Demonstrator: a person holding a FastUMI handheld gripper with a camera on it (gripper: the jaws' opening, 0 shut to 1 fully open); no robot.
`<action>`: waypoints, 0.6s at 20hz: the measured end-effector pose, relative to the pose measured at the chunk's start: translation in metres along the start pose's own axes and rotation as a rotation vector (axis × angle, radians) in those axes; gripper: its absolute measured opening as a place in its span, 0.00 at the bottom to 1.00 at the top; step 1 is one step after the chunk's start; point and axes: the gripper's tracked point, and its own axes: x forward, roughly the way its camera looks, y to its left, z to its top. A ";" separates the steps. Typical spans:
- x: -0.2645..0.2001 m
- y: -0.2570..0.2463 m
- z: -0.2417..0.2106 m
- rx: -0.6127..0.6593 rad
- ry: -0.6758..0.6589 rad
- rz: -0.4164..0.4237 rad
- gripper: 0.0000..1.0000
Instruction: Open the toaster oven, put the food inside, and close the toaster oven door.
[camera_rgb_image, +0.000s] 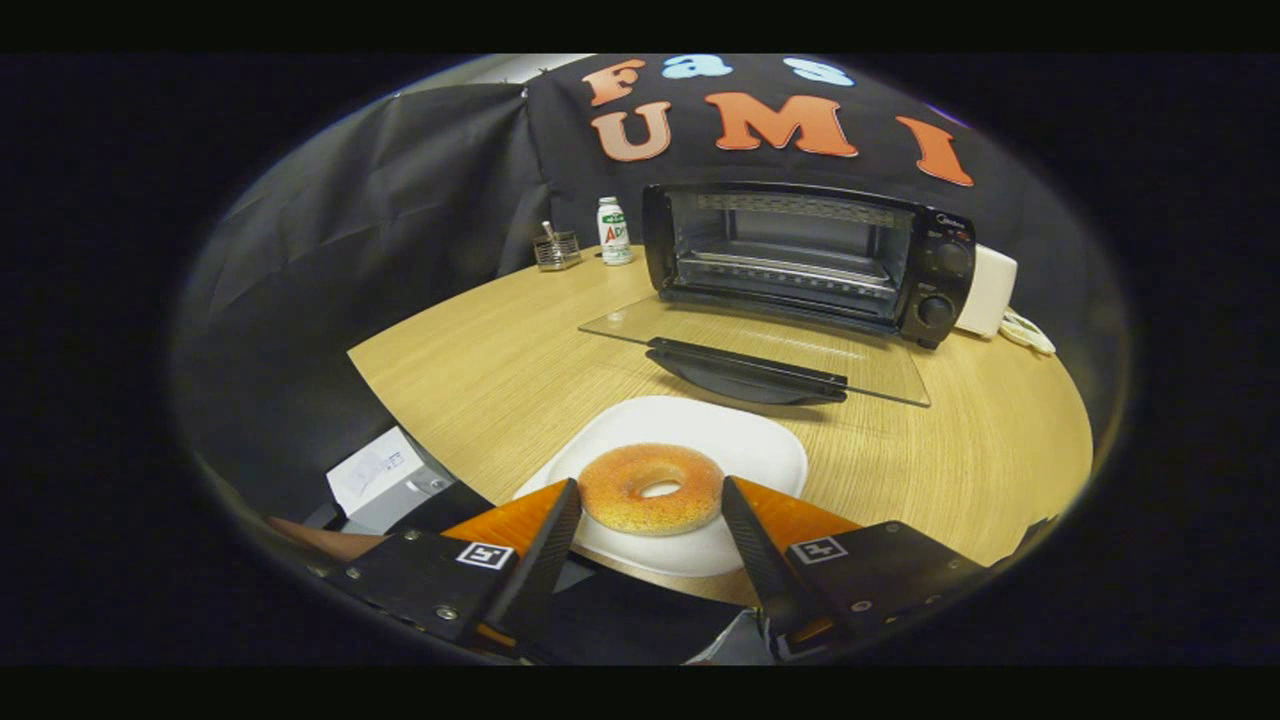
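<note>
bottle (613, 230) label unreadable, tool (650, 495) grip unclear

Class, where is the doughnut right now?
In the gripper view, the doughnut lies on the white plate on the wooden table, between the open claw's fingers, in front of the toaster oven with its door folded down.

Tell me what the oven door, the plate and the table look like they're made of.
Toaster oven door: clear glass, since the wood grain shows through it, with a dark handle, probably plastic. Plate: smooth white, likely ceramic or melamine. Table: light wood-grain surface, possibly laminate. The gripper fingers flank the bagel, open.
</note>
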 end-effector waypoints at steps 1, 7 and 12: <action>0.000 0.000 0.000 0.005 0.003 0.002 0.81; 0.002 0.001 0.004 0.034 0.014 -0.005 0.46; -0.004 0.005 0.015 0.061 -0.029 0.014 0.37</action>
